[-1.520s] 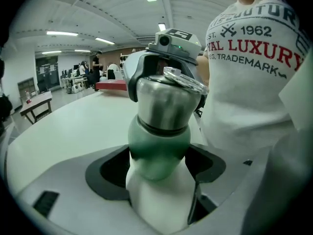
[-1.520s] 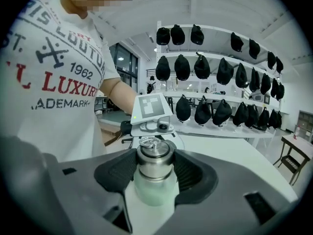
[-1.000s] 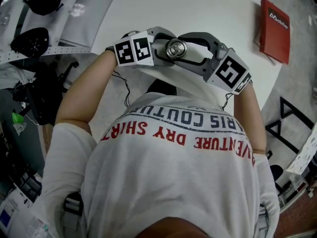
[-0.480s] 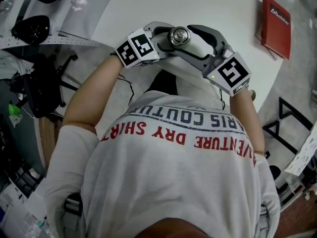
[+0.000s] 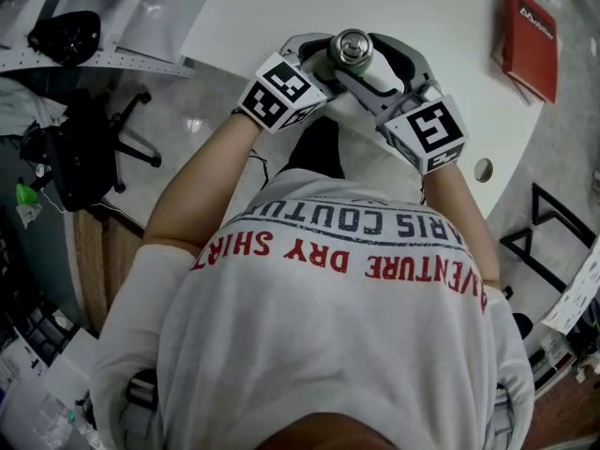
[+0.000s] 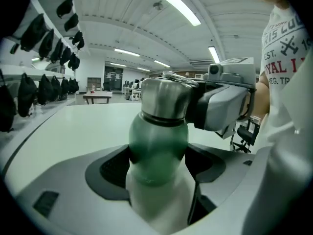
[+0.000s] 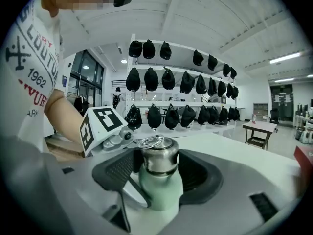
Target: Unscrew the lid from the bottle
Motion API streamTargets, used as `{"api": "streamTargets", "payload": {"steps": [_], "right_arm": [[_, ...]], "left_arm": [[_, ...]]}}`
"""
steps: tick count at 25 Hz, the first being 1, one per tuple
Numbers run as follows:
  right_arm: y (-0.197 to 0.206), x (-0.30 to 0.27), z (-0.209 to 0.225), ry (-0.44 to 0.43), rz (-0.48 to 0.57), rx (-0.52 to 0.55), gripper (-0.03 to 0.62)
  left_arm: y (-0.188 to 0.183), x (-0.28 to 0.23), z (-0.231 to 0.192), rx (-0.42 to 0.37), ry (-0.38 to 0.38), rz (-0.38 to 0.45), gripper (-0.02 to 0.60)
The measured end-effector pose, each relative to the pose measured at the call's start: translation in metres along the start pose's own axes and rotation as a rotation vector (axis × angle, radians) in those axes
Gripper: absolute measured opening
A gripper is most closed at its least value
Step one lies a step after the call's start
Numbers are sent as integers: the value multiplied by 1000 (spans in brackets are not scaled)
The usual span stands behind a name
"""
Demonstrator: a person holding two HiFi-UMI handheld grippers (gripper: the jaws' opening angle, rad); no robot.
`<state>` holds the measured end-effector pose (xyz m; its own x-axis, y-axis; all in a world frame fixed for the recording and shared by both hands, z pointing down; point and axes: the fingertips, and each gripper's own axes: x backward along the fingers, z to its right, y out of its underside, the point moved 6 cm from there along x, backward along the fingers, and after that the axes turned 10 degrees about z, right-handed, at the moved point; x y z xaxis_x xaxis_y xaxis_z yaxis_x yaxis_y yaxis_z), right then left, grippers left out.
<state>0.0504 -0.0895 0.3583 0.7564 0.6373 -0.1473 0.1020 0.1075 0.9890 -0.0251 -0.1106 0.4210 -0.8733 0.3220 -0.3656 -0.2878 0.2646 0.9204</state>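
Observation:
A bottle (image 6: 159, 146), white at the base and green above, stands between my left gripper's (image 6: 159, 165) pads, which press on both sides of its green body. Its steel lid (image 7: 157, 160) with a wire ring on top sits between my right gripper's (image 7: 159, 173) dark pads. Those jaws have just been opening, and a thin gap shows beside the lid. In the head view the lid (image 5: 352, 47) shows from above, with the left gripper (image 5: 328, 59) and the right gripper (image 5: 373, 56) meeting around it over the table's near edge.
The white table (image 5: 422, 7) runs ahead, with a red book (image 5: 530, 26) at its far right and a small hole (image 5: 483, 169) near the edge. An office chair (image 5: 112, 148) stands on the left. Shelves of black caps (image 7: 181, 82) line the wall.
Both hands and the bottle have shifted up and to the right in the head view, farther over the table. Both marker cubes have turned, and the lid now faces the camera more squarely.

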Motion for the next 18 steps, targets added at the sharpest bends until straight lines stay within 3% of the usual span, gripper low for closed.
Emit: {"api": "streamTargets", "payload": {"steps": [10, 18], "right_arm": [[3, -4, 0, 96, 16, 27, 247], [3, -4, 0, 66, 14, 29, 241]], "left_arm": [[2, -1, 4, 57, -106, 40, 357], [3, 0, 4, 56, -88, 34, 357]]}}
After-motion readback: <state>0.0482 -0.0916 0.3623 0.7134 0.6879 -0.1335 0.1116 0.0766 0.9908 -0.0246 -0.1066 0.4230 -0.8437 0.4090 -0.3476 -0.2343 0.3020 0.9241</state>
